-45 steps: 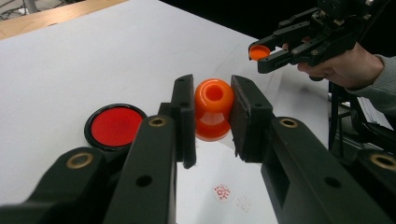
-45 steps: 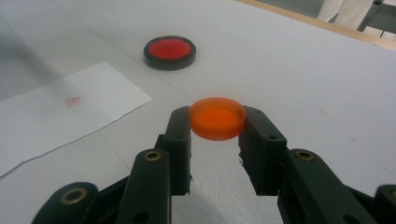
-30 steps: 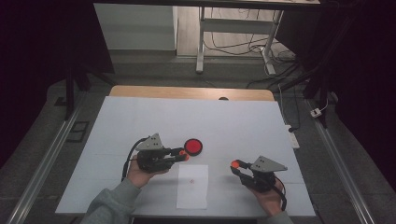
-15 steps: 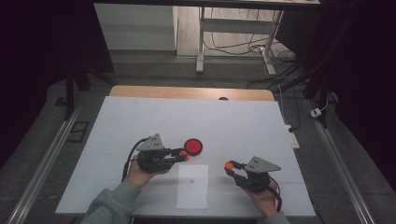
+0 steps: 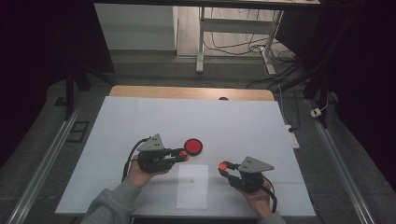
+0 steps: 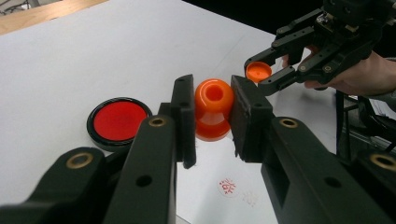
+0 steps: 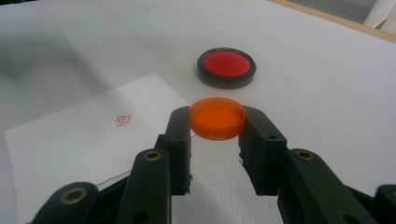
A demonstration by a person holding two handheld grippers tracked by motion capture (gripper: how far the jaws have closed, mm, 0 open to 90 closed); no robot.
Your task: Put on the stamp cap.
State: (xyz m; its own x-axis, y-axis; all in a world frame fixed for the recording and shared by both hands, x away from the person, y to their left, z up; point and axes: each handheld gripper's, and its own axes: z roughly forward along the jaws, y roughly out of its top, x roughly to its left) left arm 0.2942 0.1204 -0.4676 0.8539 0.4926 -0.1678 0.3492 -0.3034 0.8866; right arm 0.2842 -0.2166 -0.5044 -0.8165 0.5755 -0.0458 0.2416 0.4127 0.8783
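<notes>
Right gripper (image 5: pixel 225 166) has shifted left toward the paper sheet (image 5: pixel 192 185) since a second ago; left gripper (image 5: pixel 183 155) has held its place. Left gripper's jaws pinch an orange stamp body (image 6: pixel 213 109) by its sides, its hollowed end facing away from the camera. Right gripper's jaws are clamped on a shallow orange cap (image 7: pixel 217 117), held level above the white table cover (image 5: pixel 243 126). In the left gripper view the cap sits just beyond and to the right of the stamp, apart from it. Round red ink pad (image 5: pixel 193 146) in a black rim rests on the cover just beyond the left gripper's tips. Sheet lies between the two hands and bears a small red stamped mark (image 7: pixel 123 119); a second, fainter mark beside it is possibly another print, too blurred to confirm.
</notes>
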